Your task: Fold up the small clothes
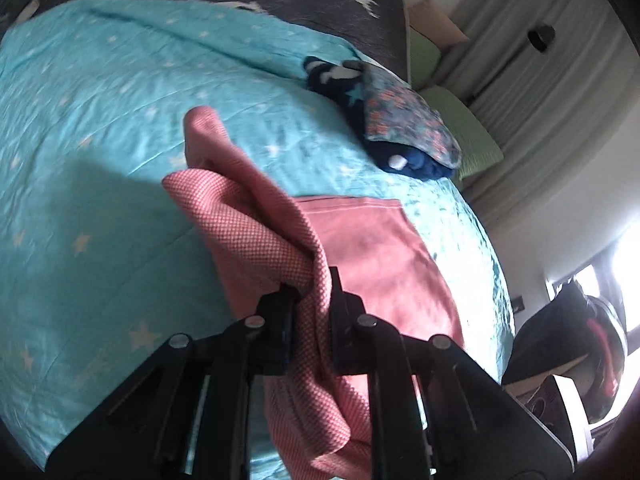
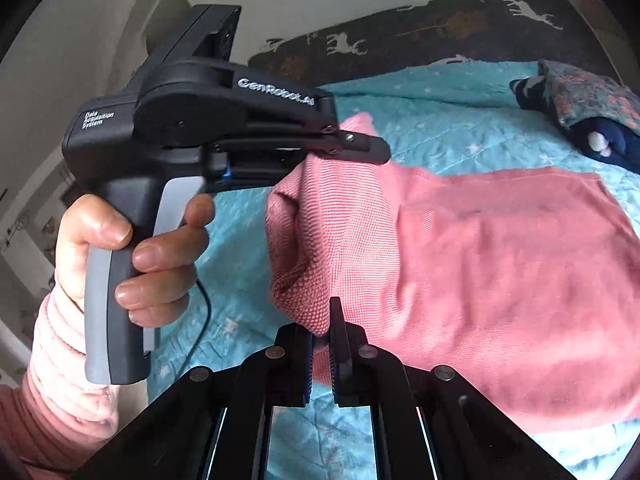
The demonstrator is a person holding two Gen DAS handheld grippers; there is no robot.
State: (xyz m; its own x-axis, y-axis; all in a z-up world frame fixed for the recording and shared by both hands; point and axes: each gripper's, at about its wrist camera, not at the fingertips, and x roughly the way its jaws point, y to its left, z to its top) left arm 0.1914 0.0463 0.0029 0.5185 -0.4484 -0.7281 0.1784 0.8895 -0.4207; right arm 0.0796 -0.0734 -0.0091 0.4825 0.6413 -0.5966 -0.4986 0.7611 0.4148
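A pink knitted garment [image 2: 460,264] lies on a turquoise star-print bedspread [image 1: 100,120]. My left gripper [image 1: 310,292] is shut on a bunched edge of the pink garment [image 1: 360,240] and lifts it off the bed. In the right wrist view the left gripper [image 2: 376,152] shows from the side, held by a hand, pinching the garment's left edge. My right gripper [image 2: 320,328] is shut on the garment's near left corner, with cloth between its fingers.
Folded clothes, a floral piece [image 1: 408,120] on a dark blue one [image 1: 412,160], lie at the bed's far right, also in the right wrist view [image 2: 588,108]. A dark deer-print blanket [image 2: 440,28] covers the bed's far end. Green pillows [image 1: 460,120], curtains and a dark bag [image 1: 568,340] are on the right.
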